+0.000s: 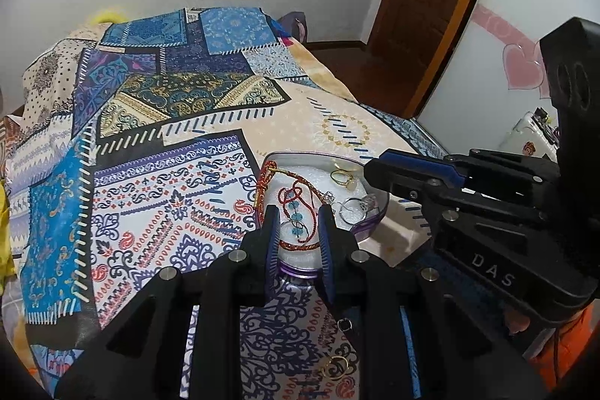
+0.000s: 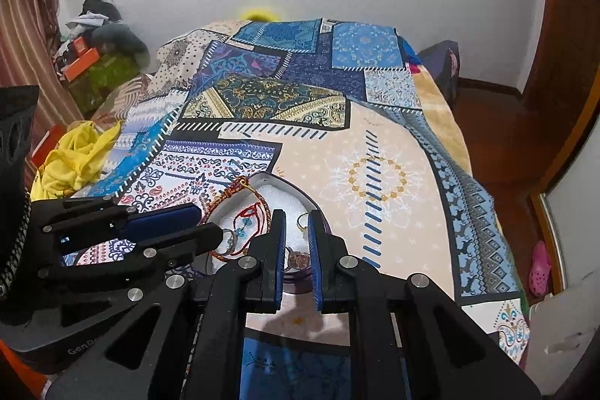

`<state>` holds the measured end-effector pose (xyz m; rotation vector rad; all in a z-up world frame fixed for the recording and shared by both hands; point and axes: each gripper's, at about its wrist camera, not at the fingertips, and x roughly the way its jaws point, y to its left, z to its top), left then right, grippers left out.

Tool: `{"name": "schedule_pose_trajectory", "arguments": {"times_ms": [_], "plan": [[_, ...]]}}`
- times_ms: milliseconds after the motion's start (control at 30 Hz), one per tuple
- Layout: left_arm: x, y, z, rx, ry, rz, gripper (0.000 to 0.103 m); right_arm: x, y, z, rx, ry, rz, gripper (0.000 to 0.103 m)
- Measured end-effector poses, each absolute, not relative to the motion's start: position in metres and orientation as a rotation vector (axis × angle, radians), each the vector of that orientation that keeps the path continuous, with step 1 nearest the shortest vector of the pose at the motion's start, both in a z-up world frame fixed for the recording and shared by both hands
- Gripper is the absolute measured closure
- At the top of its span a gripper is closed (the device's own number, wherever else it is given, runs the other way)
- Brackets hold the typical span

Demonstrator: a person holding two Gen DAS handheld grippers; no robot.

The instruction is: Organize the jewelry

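A purple heart-shaped tin [image 1: 369, 225] with white foam lies on the patterned bedspread. In it are a red cord bracelet with blue beads [image 1: 296, 208], a gold ring [image 1: 343, 178] and silver rings [image 1: 356, 207]. My left gripper [image 1: 298, 223] is open, its tips over the tin's near part, a silver ring [image 1: 296, 229] between them. My right gripper [image 2: 296, 231] is open over the tin [image 2: 270, 180], a brownish piece [image 2: 298, 259] between its fingers. A gold ring [image 1: 335, 367] and a small dark ring [image 1: 345, 325] lie on the bedspread under the left gripper.
The bed [image 2: 375, 175] fills the middle; its right edge drops to a wooden floor [image 2: 498, 137]. A yellow cloth [image 2: 75, 156] lies at the bed's left. A door [image 1: 431, 6] stands at the right, clutter boxes [image 2: 86, 62] at the far left.
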<state>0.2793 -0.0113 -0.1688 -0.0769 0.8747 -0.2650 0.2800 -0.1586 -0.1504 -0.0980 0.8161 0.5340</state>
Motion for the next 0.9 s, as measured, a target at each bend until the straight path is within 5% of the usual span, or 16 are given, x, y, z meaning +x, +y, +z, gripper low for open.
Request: {"name": "schedule_pose_trajectory", "arguments": {"times_ms": [267,433,567,900], "plan": [[0.256,-0.002,-0.143,-0.072,0.828,-0.246,0.083,0.262,-0.159,-0.131,-0.121,0.766,0.528,0.09],[0.24,0.002,-0.13,-0.055,0.805,-0.226,0.077,0.251,-0.161,-0.122,-0.117,0.736,0.524,0.073],[0.227,0.005,-0.125,-0.052,0.799,-0.209,0.063,0.241,-0.163,-0.118,-0.116,0.729,0.524,0.072],[0.2,0.013,-0.137,-0.056,0.846,-0.187,0.06,0.22,-0.162,-0.131,-0.15,0.754,0.532,0.072]]}}
